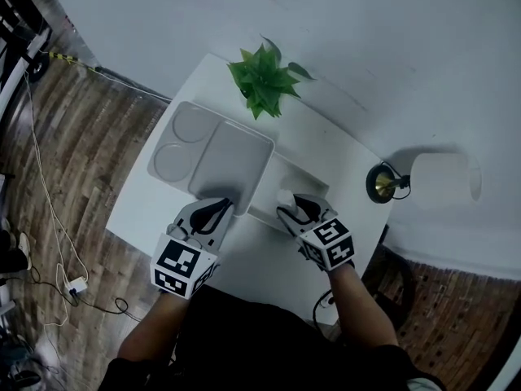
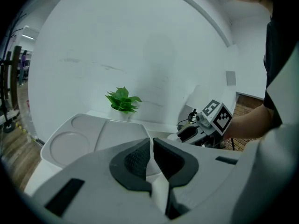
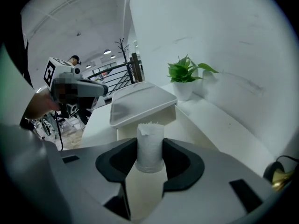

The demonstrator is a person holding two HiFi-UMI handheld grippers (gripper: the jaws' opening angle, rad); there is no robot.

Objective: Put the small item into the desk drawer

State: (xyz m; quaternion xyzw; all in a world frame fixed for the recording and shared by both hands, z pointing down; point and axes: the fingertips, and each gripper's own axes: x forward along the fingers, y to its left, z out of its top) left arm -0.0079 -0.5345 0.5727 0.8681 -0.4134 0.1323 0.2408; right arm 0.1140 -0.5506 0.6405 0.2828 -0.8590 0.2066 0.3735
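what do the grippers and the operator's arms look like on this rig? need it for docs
The left gripper and right gripper have pale grey moulded bodies with black, finely textured pads lining the jaws. Each carries a white cube printed with black square markers: left cube, right cube. The person wears a dark top; the forearms are uncovered.

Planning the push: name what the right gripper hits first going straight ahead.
Likely the tray's near edge, which overhangs the open drawer. The right gripper, shut on the roll, might instead slip under it into the drawer; depth is unclear.
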